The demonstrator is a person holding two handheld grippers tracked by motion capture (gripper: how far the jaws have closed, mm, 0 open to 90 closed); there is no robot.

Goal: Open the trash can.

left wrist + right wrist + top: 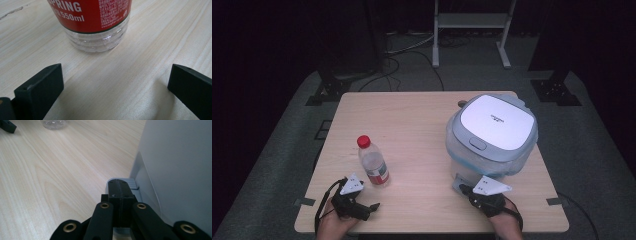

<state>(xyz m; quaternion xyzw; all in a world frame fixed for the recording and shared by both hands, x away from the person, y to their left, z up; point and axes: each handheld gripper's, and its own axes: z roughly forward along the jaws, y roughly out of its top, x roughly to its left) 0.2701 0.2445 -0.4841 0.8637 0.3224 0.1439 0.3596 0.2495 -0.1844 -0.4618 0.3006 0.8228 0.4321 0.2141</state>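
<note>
Bottle [373, 164]: a clear plastic water bottle with a red cap and red label, standing upright on the worktop [412, 125], left of centre; long axis vertical, cap pointing up.
Left claw [369, 206]: near the front left edge of the worktop, just short of the bottle, aimed at its base; in the left gripper view its jaws stand wide apart with bare wood between them, holding nothing.
Cooker [492, 132]: a white and grey lidded appliance on the right half of the worktop, lid closed and facing up.
Grey tab [130, 185]: a small flat piece jutting from the foot of the cooker, lying level on the wood.
Right claw [120, 192]: jaws pressed fully together, tips over the grey tab, close beside the cooker wall, gripping nothing.
</note>
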